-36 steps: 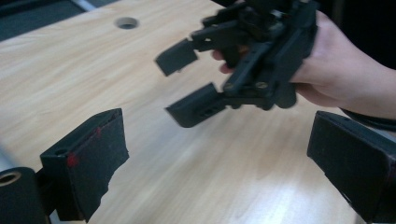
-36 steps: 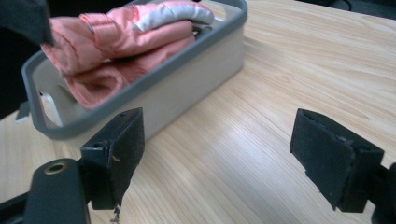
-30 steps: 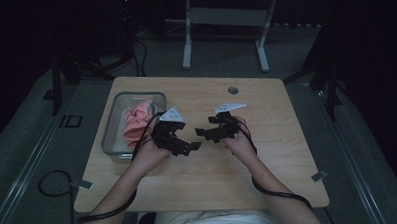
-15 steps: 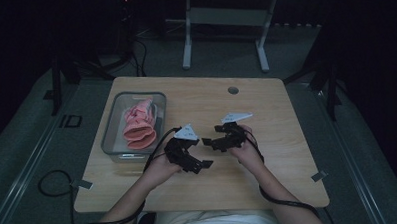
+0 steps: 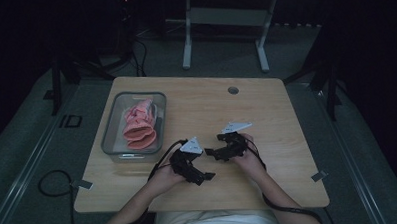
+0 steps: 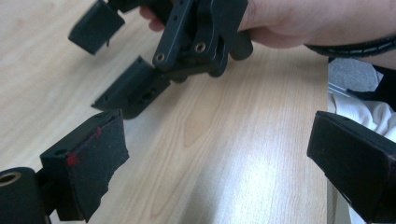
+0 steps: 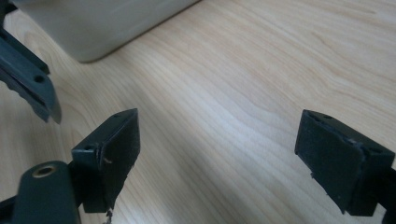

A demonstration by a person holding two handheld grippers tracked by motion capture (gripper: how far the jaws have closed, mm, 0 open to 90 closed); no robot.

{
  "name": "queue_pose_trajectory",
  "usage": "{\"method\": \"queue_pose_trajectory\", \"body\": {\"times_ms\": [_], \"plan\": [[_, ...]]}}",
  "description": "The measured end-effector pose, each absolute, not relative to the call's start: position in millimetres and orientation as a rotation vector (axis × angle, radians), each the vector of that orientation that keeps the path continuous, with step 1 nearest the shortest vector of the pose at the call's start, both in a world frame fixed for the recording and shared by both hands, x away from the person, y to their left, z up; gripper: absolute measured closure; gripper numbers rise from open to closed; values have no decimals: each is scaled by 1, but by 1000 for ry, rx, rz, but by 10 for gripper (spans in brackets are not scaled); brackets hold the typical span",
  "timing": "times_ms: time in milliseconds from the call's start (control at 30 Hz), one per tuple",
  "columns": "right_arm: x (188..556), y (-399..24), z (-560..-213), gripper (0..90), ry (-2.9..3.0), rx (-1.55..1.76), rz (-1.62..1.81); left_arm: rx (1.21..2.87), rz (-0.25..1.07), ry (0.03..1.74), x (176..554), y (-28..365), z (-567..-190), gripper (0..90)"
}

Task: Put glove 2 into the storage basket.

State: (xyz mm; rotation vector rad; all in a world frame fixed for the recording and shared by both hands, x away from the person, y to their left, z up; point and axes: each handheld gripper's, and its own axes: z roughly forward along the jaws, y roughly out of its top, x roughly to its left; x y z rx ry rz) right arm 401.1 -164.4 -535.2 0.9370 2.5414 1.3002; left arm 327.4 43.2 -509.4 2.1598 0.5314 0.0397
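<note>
Pink cloth (image 5: 140, 125): bunched inside the clear bin (image 5: 110, 126), at about ten o'clock from both hands, touched by neither gripper.
Clear bin: on the table's left half, near its left edge; its pale wall fills the upper left of the right gripper view (image 7: 98, 23).
Left gripper (image 5: 205, 176): low over bare wood just beside the bin's near right corner, at five o'clock from it; jaws spread wide with nothing between them.
Right gripper (image 5: 211, 152): at two o'clock from the left one, close by, its tips pointing toward nine o'clock; jaws spread wide and empty.
Table (image 5: 266, 104): light wood, a small round hole (image 5: 233, 90) at twelve o'clock near its far edge.
</note>
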Motion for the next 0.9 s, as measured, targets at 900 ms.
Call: {"method": "queue_pose_trajectory", "body": {"times_ms": [900], "plan": [[386,-177,-555,141,2507,847,1250,2193,43,450,314,38,-542,51]]}}
